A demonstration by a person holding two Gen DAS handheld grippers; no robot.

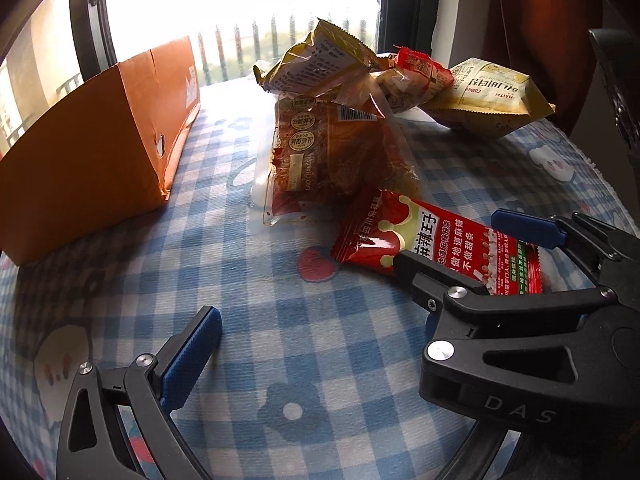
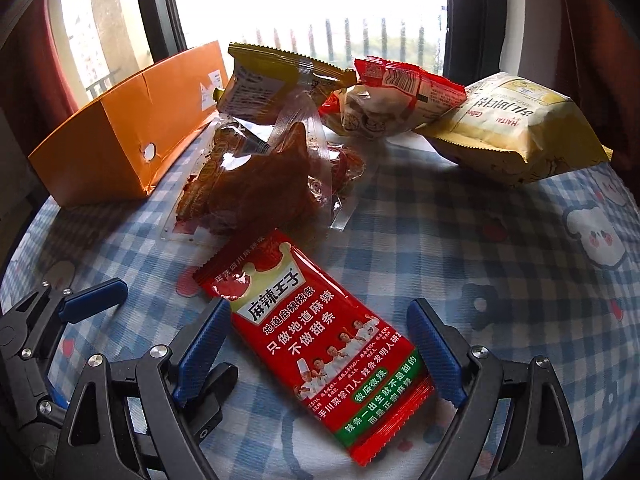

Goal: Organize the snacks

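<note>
A red spicy-strip packet [image 2: 320, 340] lies flat on the checked tablecloth between the open fingers of my right gripper [image 2: 320, 354]; the jaws stand apart on either side of it. In the left wrist view the same packet [image 1: 432, 248] lies under the right gripper [image 1: 480, 248]. My left gripper [image 1: 308, 316] is open and empty over bare cloth; its right finger is hidden behind the right gripper. It shows at the left in the right wrist view [image 2: 132, 320]. A pile of snack bags [image 1: 340, 120] sits behind.
An orange cardboard box [image 1: 100, 152] stands at the left, also in the right wrist view [image 2: 132, 128]. A yellow chip bag [image 2: 516, 128] and a red-white bag [image 2: 400, 92] lie at the back right. The round table's edge [image 1: 600, 172] curves at the right, a window behind.
</note>
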